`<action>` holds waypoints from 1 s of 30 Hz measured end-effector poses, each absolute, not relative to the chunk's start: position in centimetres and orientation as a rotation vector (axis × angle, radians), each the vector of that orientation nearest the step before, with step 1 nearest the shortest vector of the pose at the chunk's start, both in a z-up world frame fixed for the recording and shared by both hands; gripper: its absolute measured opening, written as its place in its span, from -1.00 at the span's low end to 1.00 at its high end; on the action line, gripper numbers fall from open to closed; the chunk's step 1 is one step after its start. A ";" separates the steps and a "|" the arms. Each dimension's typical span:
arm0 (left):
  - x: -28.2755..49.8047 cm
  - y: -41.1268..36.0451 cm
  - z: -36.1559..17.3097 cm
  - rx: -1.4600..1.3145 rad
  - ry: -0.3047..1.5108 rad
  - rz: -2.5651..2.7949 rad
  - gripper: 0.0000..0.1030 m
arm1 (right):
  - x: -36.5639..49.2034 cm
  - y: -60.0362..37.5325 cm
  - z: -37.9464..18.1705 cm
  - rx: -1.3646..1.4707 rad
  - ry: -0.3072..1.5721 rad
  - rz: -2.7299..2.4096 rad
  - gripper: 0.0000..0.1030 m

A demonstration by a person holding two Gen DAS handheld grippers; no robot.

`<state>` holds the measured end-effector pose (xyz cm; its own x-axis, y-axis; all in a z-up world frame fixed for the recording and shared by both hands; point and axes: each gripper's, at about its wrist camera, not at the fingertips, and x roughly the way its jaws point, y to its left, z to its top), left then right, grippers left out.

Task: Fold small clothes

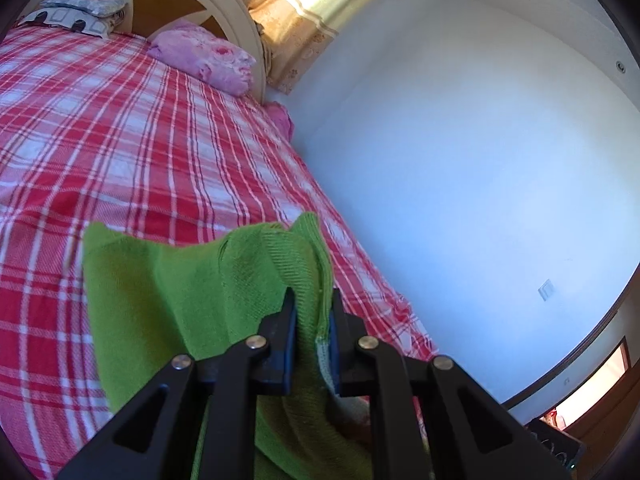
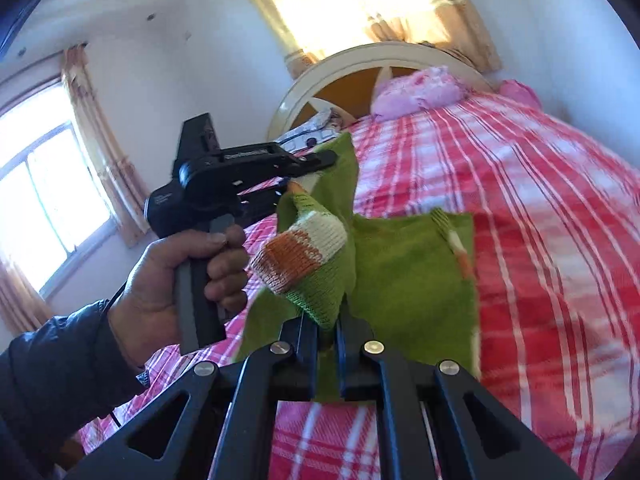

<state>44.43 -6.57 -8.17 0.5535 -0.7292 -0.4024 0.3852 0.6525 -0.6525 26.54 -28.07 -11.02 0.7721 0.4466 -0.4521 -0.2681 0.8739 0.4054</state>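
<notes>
1. Left wrist view: your left claw (image 1: 311, 300) is clenched on a bunched edge of the green knitted garment (image 1: 180, 280); the ribbed hem stands up between the two fingers; the rest of the cloth spreads away to the left and hangs down under the claw, held up off the bed (image 1: 120, 140); the bed carries a red and white checked cover; a pink pillow (image 1: 208, 56) lies at its far end against the cream headboard (image 1: 224, 4); a patterned pillow (image 1: 68, 16) sits at the far left; a plain white wall (image 1: 460, 140) runs along the right side.

2. Right wrist view: your right claw (image 2: 327, 330) is clamped on another part of the same green garment (image 2: 408, 272); a cuff striped orange, white and green (image 2: 304, 256) bulges just above the fingers; to the left, your left hand (image 2: 176, 276) grips the handle of the left claw (image 2: 326, 157), whose tip is pinched on an upper corner of the cloth; the garment hangs stretched between the two claws above the bed (image 2: 540, 200); a curtained window (image 2: 44, 200) shows at the left.
</notes>
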 end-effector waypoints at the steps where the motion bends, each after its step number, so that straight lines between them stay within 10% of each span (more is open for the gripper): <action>1: 44.4 -7.1 -8.4 -0.525 0.724 -0.695 -0.73 | 26.6 -28.2 -11.5 0.338 0.585 0.387 -0.88; 26: 43.2 -11.7 -7.4 -0.191 0.759 -0.574 -0.47 | 28.9 -34.2 -17.3 0.649 0.718 0.317 -0.88; 30: 37.3 -8.0 -7.0 -0.062 0.659 -0.517 0.28 | 29.1 -34.2 -17.7 0.649 0.725 0.319 -0.88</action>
<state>37.27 -8.04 -7.01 0.6692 -0.4779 -0.5690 0.4392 0.8721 -0.2159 29.13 -34.16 -17.70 0.7126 0.4813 -0.5104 -0.0501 0.7605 0.6474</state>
